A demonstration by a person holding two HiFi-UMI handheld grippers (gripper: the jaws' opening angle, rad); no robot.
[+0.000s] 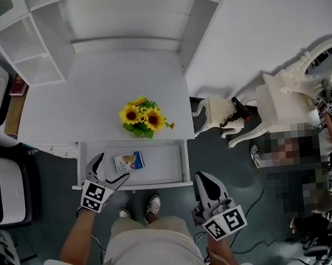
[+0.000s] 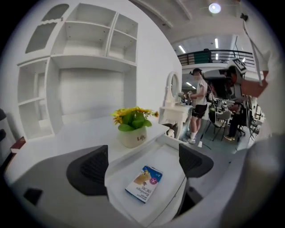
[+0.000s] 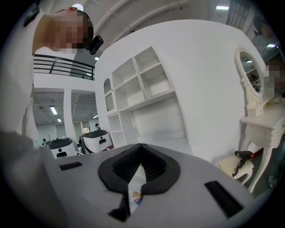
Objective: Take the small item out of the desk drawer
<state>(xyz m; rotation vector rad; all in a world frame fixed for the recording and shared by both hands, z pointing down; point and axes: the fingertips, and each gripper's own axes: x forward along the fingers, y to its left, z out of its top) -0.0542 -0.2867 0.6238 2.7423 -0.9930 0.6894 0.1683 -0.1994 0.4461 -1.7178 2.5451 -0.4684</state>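
Left gripper view: poised left gripper over the open desk drawer, jaws wide and empty, bracketing the small bandage box lying flat inside, presumably for pickup. Held right gripper near, jaws pressed together, empty.

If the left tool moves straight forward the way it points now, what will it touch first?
Most likely the small blue packet lying in the open drawer, which shows between the left tool's open jaws. Depth is unclear; a flatter path could reach the flower pot behind.
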